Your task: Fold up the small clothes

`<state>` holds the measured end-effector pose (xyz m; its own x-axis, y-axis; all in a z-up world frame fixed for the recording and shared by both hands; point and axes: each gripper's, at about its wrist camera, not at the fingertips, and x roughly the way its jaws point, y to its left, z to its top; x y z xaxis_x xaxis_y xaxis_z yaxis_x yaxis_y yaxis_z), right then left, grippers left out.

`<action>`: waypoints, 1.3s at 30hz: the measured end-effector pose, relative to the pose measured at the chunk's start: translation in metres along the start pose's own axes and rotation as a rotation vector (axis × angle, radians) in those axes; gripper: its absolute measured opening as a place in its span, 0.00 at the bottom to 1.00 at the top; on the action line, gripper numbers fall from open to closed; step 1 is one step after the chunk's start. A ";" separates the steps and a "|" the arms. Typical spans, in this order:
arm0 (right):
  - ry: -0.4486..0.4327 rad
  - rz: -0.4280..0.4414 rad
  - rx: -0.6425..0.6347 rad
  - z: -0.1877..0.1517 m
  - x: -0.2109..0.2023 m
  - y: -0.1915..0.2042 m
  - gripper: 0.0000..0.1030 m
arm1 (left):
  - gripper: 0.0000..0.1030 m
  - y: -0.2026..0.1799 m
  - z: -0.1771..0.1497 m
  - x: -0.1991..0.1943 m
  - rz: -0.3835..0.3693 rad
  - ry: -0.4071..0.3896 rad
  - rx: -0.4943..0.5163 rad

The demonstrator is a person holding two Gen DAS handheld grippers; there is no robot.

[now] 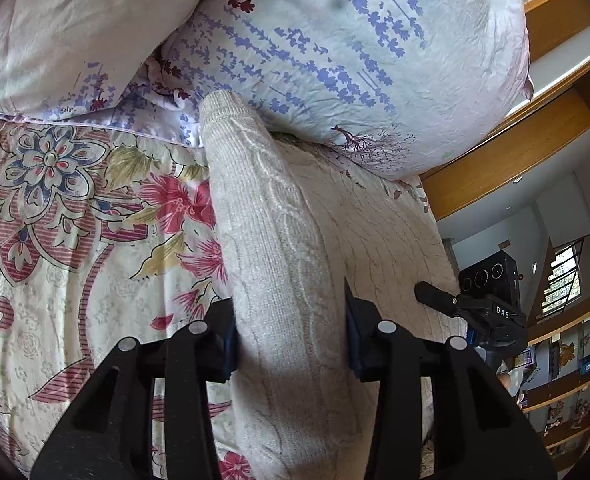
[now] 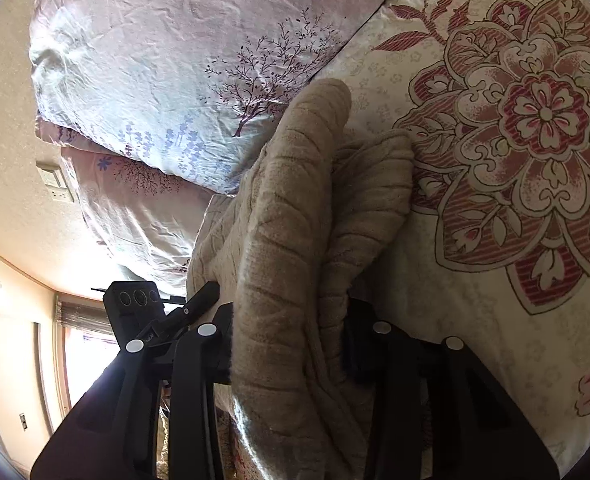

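Note:
A cream cable-knit sweater (image 1: 279, 248) lies on the floral bedspread (image 1: 67, 216). One sleeve runs from my left gripper (image 1: 291, 340) up to the pillow, and the jaws are closed on that sleeve. In the right wrist view the other sleeve (image 2: 291, 240) is bunched and folded, and my right gripper (image 2: 291, 344) is shut on it. The sweater's body (image 1: 383, 232) spreads to the right of the left gripper. The right gripper also shows in the left wrist view (image 1: 471, 308), at the sweater's far edge.
A lavender-print pillow (image 1: 355, 52) lies at the bed's head, also in the right wrist view (image 2: 175, 60). A wooden headboard (image 1: 527, 148) and shelves (image 1: 567, 380) stand on the right. The bedspread (image 2: 515, 160) extends right of the sleeve.

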<state>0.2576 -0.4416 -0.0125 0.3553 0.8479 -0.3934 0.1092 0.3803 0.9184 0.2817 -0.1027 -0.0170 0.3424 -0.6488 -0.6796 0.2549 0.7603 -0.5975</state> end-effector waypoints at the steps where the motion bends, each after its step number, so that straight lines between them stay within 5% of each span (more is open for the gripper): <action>1: -0.002 0.014 -0.008 -0.002 -0.001 0.002 0.35 | 0.37 0.004 0.000 -0.005 -0.014 -0.001 -0.015; 9: 0.070 0.047 -0.063 -0.015 0.042 0.032 0.35 | 0.37 0.032 -0.009 -0.061 -0.003 -0.041 -0.049; 17: 0.172 -0.062 -0.179 -0.046 0.103 0.085 0.34 | 0.37 0.076 -0.017 -0.132 0.073 -0.098 -0.084; 23: 0.152 -0.082 -0.260 -0.053 0.130 0.120 0.34 | 0.37 0.101 -0.014 -0.168 0.108 -0.142 -0.103; 31: 0.114 -0.127 -0.183 -0.069 0.141 0.109 0.34 | 0.39 0.125 -0.010 -0.169 0.114 -0.120 -0.095; 39: 0.048 -0.124 -0.074 -0.079 0.135 0.092 0.34 | 0.58 0.137 -0.007 -0.157 0.131 -0.119 -0.087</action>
<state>0.2423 -0.2624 0.0156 0.2979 0.8091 -0.5065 0.0803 0.5075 0.8579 0.2569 0.1029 0.0052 0.4736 -0.5322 -0.7018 0.1239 0.8292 -0.5451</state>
